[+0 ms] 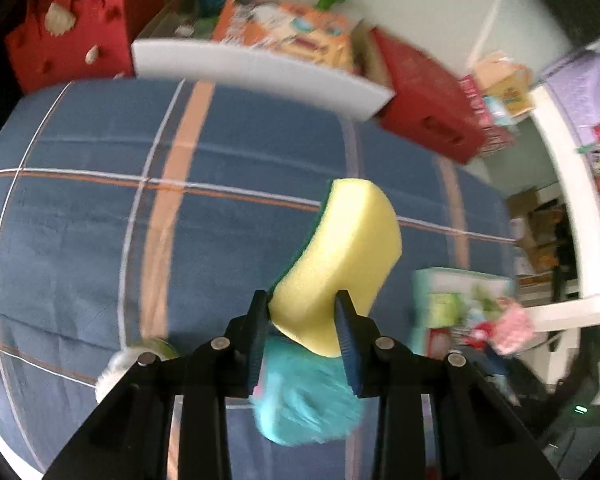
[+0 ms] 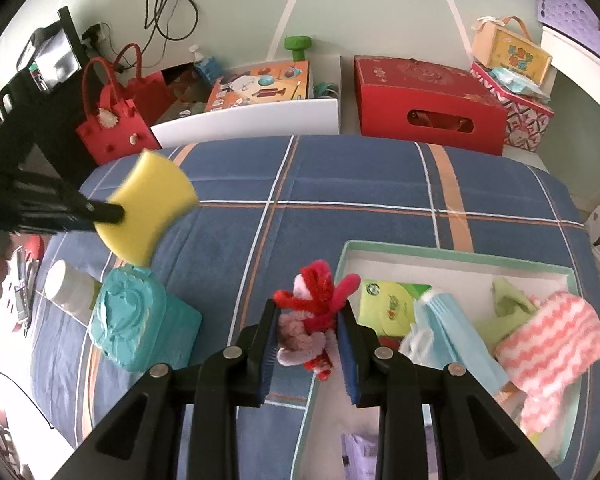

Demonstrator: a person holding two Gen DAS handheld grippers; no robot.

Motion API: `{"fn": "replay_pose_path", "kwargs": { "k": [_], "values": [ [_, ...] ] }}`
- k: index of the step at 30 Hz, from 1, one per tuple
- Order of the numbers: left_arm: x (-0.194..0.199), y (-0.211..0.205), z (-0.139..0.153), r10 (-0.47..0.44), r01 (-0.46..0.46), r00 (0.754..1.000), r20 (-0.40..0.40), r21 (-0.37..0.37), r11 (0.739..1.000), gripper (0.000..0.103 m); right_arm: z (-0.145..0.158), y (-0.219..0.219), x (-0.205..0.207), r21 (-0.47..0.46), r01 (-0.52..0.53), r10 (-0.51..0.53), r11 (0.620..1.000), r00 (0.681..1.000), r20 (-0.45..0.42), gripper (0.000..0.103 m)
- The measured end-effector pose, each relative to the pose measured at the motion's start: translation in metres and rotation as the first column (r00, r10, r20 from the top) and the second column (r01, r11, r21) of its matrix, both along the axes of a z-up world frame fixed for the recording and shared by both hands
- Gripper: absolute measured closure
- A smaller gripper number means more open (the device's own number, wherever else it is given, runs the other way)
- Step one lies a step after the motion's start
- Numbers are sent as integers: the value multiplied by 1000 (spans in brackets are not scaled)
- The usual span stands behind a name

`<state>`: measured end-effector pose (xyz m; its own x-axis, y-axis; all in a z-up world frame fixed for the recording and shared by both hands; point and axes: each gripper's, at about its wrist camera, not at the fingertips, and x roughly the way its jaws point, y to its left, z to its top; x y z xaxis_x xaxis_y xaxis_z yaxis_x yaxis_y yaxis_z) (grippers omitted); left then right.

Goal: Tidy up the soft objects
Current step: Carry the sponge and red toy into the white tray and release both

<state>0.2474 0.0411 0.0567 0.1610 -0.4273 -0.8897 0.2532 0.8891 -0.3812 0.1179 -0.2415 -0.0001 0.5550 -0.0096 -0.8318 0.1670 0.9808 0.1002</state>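
Yellow sponge [image 1: 340, 256] pinched in left tool [image 1: 303, 312]; right tool [image 2: 309, 330] pinches pipe-cleaner toy [image 2: 314, 312]; labels seemingly unreadable.

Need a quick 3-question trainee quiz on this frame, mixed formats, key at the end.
1. True or false: the left gripper has its jaws shut on the yellow sponge.
2. Multiple choice: what does the right gripper hold? A) the pink-and-white striped cloth B) the red and pink pipe-cleaner toy C) the teal wipes pack
3. Fill in: in the right wrist view, the striped cloth lies inside the shallow ____ on the blue plaid bedspread.

Key: 1 true; 2 B; 3 box
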Motion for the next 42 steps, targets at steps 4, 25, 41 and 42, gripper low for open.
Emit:
{"fn": "replay_pose_path", "kwargs": {
  "k": [4, 25, 41, 42],
  "values": [
    [-25, -34, 12, -34, 37, 998, 56, -46, 998, 69, -3, -10, -25, 16, 33, -33, 999, 999, 6, 73],
    [-145, -170, -99, -242, 204, 954, -178, -206, 957, 67, -51, -85, -109, 48, 249, -243, 967, 964, -105, 71],
    [-187, -129, -76, -195, 195, 981, 19, -10, 981, 49, -48, -75, -140, 12, 266, -265, 964, 961, -76, 45],
    [-191, -122, -74, -183, 181, 982, 52, 32, 983, 47, -48, -74, -142, 10, 269, -267, 963, 961, -76, 41]
  ]
}}
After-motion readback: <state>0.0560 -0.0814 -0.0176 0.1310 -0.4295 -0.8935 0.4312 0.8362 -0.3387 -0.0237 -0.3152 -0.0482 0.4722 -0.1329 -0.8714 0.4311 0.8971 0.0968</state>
